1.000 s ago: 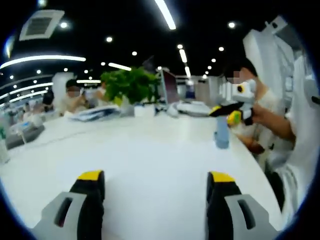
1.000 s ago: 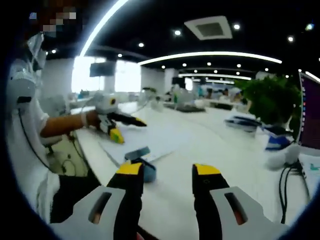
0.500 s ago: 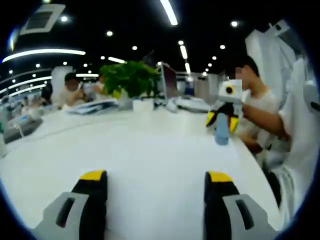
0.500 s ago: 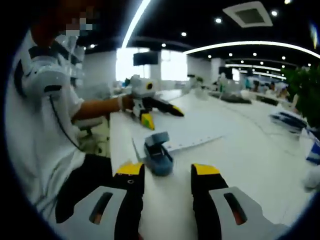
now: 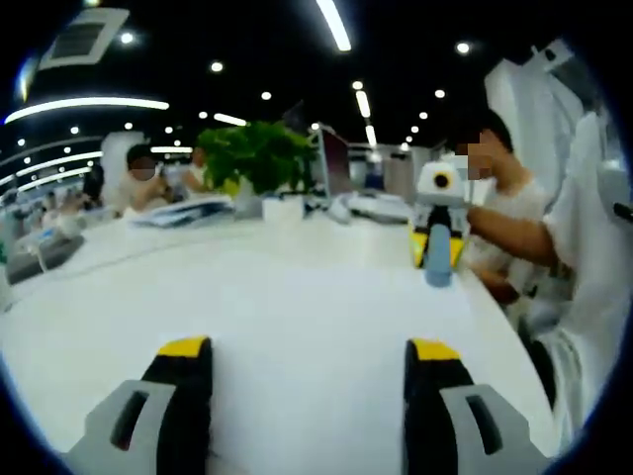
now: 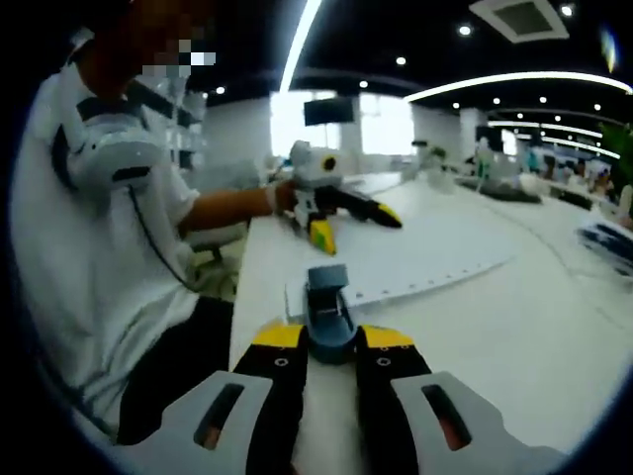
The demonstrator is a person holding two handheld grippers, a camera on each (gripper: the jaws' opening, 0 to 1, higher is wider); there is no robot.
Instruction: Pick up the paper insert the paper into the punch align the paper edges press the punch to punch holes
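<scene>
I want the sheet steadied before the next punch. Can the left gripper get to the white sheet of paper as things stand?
Probably yes. In the right gripper view the left gripper hangs open over the white sheet of paper, nothing between them; the blue hole punch sits at the sheet's near edge.

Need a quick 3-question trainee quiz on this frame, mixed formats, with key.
1. True or false: the left gripper has its fingers wide apart with nothing between them.
2. What sits between the fingers of the right gripper? A) a cup B) the blue punch C) a pen
3. Fill in: a row of small holes runs along the near edge of the ____.
Key: 1 true; 2 B; 3 paper.
</scene>
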